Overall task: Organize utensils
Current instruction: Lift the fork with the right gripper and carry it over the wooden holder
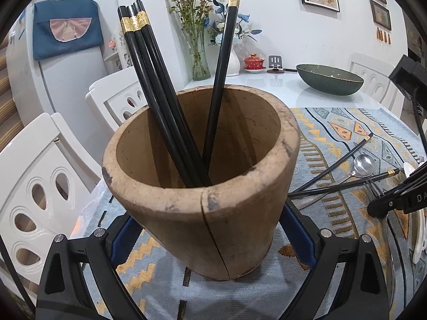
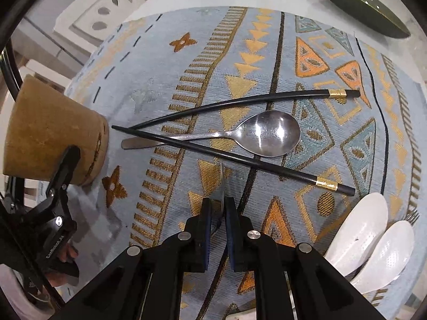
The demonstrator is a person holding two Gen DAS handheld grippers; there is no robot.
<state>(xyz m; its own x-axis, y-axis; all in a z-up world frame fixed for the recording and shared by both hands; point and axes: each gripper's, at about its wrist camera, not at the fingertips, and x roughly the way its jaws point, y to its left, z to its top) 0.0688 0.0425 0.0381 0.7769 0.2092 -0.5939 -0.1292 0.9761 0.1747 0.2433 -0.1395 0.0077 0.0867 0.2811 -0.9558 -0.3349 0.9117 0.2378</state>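
My left gripper (image 1: 208,221) is shut on a brown wooden utensil holder (image 1: 202,176) that stands tilted on the patterned mat; it also shows in the right wrist view (image 2: 50,133). Several black gold-banded chopsticks (image 1: 149,85) stand in the holder. My right gripper (image 2: 219,208) is shut on a thin metal utensil (image 2: 222,184), seen edge-on, above the mat. Two more black chopsticks (image 2: 240,157) and a steel spoon (image 2: 269,133) lie crossed on the mat just beyond it.
Two white ceramic spoons (image 2: 365,237) lie at the right of the patterned mat (image 2: 165,61). A dark green bowl (image 1: 329,78) stands on the table behind it. Flower vases (image 1: 200,64) stand at the wall. White chairs (image 1: 34,176) stand at the left.
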